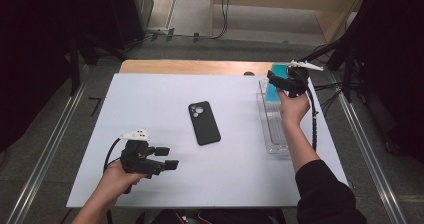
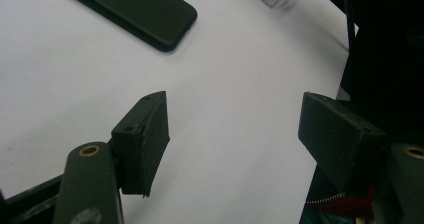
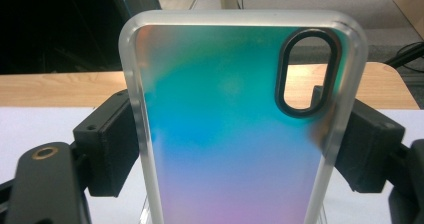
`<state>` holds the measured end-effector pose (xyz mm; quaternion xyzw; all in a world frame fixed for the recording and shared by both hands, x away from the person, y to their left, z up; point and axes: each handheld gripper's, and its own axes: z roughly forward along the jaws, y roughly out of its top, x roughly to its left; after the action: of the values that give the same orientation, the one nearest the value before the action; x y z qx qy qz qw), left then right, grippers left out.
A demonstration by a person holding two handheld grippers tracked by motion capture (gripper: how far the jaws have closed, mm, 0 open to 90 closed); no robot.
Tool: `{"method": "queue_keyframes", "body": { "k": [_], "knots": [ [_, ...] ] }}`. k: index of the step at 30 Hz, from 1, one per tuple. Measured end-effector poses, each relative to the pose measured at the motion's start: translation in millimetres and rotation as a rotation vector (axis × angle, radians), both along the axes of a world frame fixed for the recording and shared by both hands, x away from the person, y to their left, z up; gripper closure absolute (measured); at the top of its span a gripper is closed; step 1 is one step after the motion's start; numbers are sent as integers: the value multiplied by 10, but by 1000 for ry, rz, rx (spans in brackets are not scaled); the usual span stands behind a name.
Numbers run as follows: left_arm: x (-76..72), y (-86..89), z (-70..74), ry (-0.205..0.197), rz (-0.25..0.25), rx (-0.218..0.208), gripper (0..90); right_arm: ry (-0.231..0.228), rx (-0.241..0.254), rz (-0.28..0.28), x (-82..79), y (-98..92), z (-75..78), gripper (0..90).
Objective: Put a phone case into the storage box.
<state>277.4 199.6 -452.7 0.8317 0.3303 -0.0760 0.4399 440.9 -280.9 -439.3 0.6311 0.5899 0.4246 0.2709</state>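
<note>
Right hand-held gripper [image 1: 278, 82] pinching an iridescent phone case [image 3: 235, 129] over the clear tray [image 1: 272, 134].

The right hand-held gripper's jaws are pressing on both long edges of the frosted-rimmed, teal-to-pink phone case, holding it upright above the far end of the clear tray at the right side of the white bench [image 1: 150, 99]. The left hand-held gripper [image 1: 167, 157] is resting near the front left of the bench, its jaws standing spread with nothing between them. A black phone [image 1: 204, 123] is lying face down mid-bench, well apart from both.
</note>
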Motion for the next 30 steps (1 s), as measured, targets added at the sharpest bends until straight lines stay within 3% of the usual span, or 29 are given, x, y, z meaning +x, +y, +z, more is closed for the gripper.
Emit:
{"method": "queue_keyframes", "body": {
  "k": [4, 9, 23, 30],
  "knots": [
    [2, 4, 2, -1, 2, -6, 287, -5, 4, 10, 81, 50, -33, 154],
    [10, 4, -1, 0, 2, -6, 287, -9, -58, 14, 182, 144, -81, 153],
    [13, 5, 5, -1, -2, -12, 286, 0, -94, -25, 317, 177, -255, 152],
    [15, 6, 7, 0, -1, -15, 287, -19, -80, -35, 341, 172, -274, 150]
  ]
}}
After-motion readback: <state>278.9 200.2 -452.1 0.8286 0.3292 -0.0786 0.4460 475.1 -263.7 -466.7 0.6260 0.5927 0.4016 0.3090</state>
